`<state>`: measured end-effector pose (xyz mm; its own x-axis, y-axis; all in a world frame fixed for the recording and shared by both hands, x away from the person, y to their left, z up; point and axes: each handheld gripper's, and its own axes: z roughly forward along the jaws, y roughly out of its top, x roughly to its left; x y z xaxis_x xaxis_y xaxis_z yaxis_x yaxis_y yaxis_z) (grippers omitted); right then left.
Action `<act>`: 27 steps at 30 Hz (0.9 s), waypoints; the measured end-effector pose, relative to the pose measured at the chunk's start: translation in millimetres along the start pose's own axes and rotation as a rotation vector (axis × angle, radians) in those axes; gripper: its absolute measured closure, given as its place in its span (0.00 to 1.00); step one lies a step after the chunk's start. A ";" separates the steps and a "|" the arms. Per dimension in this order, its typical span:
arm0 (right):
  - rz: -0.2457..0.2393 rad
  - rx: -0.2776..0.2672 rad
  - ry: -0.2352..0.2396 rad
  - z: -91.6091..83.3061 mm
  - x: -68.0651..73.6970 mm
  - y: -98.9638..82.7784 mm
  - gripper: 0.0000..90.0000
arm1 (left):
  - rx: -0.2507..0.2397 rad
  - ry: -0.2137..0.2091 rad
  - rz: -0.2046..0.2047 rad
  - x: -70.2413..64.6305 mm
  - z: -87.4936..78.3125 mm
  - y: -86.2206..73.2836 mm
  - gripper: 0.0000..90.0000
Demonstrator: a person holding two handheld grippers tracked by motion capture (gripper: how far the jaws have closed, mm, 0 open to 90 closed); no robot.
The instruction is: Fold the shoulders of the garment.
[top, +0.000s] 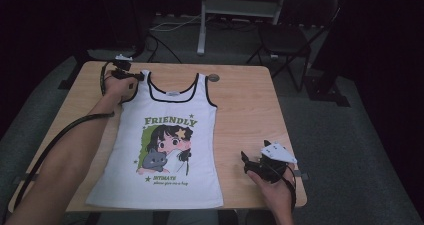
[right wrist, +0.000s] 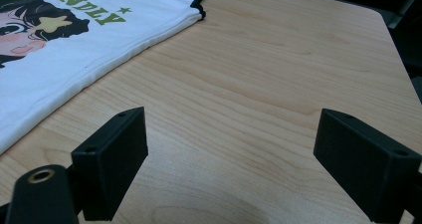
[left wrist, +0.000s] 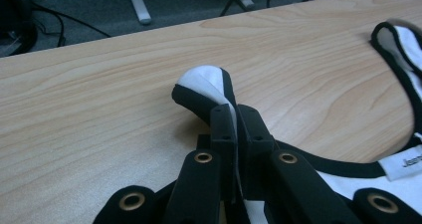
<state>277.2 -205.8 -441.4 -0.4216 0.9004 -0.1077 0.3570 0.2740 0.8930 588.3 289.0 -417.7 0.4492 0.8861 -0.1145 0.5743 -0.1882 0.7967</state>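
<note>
A white tank top (top: 165, 135) with black trim and a green "FRIENDLY" cartoon print lies flat on the wooden table (top: 245, 100). My left gripper (top: 135, 76) is at its far left shoulder strap. In the left gripper view the jaws (left wrist: 234, 114) are pressed together on that strap (left wrist: 201, 82), whose end loops up beyond the tips. The other strap (left wrist: 398, 40) lies flat to the right. My right gripper (top: 245, 160) rests near the table's front right, clear of the shirt. Its jaws (right wrist: 231, 129) stand wide open over bare wood, with the shirt's side (right wrist: 74, 50) off to the left.
A small round hole (top: 214, 77) is in the tabletop beside the right strap. Beyond the table stand a black folding chair (top: 285, 35) and a grey stand leg (top: 202, 20), with cables on the floor. Bare wood lies to the right of the shirt.
</note>
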 end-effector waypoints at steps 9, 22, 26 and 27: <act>-0.004 0.002 0.000 0.0 0.6 0.1 0.15 | -0.025 -0.009 0.024 -15.6 -18.1 -1.5 0.97; -0.020 0.008 0.001 0.3 2.1 0.3 0.15 | -0.073 -0.044 -0.003 -27.6 -46.8 -19.7 0.97; -0.025 0.011 0.000 0.9 1.9 0.5 0.15 | -0.084 -0.053 -0.016 -32.3 -50.2 -24.1 0.97; -0.026 0.012 0.000 1.0 1.9 0.6 0.15 | -0.089 -0.058 -0.021 -33.6 -51.6 -25.2 0.97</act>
<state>277.4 -203.6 -441.6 -0.4308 0.8930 -0.1303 0.3559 0.3009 0.8848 523.4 285.9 -403.3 0.4778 0.8631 -0.1635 0.5219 -0.1292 0.8431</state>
